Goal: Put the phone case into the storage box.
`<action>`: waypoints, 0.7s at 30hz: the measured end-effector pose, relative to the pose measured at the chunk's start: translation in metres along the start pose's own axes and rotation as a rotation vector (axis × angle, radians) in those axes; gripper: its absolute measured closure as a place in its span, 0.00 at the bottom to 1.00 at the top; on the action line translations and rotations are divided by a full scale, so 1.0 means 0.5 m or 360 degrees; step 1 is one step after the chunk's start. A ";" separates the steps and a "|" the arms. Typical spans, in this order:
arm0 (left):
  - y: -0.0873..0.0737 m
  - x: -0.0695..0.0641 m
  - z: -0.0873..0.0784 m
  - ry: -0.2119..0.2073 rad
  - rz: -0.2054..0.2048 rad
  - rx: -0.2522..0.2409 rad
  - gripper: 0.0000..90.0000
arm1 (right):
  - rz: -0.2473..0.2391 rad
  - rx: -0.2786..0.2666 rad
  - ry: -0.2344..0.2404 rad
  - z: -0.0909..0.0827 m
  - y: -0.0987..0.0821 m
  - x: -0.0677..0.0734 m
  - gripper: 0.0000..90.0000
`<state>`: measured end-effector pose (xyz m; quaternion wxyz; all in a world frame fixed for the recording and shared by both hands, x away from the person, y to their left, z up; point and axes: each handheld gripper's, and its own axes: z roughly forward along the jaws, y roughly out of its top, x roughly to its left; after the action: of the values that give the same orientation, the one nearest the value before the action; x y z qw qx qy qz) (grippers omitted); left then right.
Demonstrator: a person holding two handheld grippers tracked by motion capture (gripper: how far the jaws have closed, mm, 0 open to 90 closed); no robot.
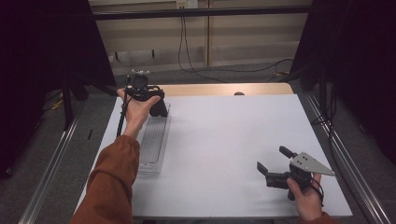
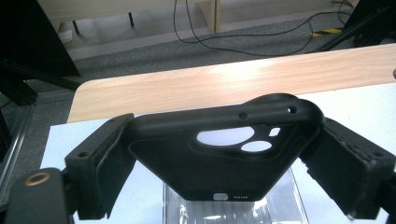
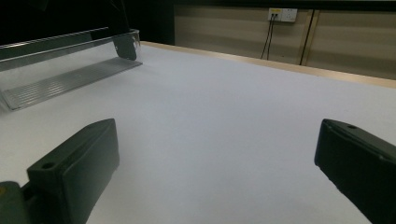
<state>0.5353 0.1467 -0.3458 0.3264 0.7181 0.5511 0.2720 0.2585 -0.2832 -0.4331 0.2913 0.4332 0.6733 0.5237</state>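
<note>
My left gripper (image 1: 155, 105) is at the far left of the table, shut on a black phone case (image 2: 224, 154). The case spans both jaws, its camera cut-outs facing me, and it hangs above the far end of a clear ribbed plastic tray (image 1: 154, 140). That tray (image 2: 261, 207) shows under the case in the left gripper view. My right gripper (image 1: 274, 159) rests low over the near right of the white table top, jaws wide open and nothing between them (image 3: 217, 172). The tray (image 3: 65, 74) lies far off to its left.
A bare wooden strip (image 1: 224, 89) runs along the table's far edge. Dark frame posts and curtains stand on both sides, and cables (image 1: 196, 65) trail on the floor behind. White table surface (image 1: 224, 140) spreads between the two grippers.
</note>
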 end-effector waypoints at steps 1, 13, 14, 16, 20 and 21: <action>0.000 0.000 0.000 0.0000 0.0008 0.0002 0.14 | 0.0000 0.0000 0.0001 0.000 0.000 0.000 0.00; 0.003 -0.013 0.010 -0.0004 0.0073 -0.0001 0.13 | 0.0005 0.0011 0.0017 0.001 -0.001 0.001 0.00; 0.002 -0.016 0.010 -0.0005 0.0077 -0.0002 0.13 | 0.0005 0.0011 0.0018 0.001 -0.001 0.001 0.00; 0.002 -0.020 0.014 -0.0012 0.0082 -0.0006 0.14 | 0.0008 0.0011 0.0021 0.001 -0.001 0.001 0.00; 0.002 -0.020 0.018 -0.0013 0.0076 -0.0014 0.14 | 0.0007 0.0013 0.0022 0.001 -0.001 0.001 0.00; 0.003 -0.019 0.018 -0.0014 0.0076 -0.0014 0.13 | 0.0002 0.0014 0.0022 0.000 -0.001 0.000 0.00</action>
<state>0.5408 0.1357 -0.3510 0.3255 0.7309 0.5311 0.2790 0.2584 -0.2830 -0.4339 0.2843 0.4312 0.6774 0.5238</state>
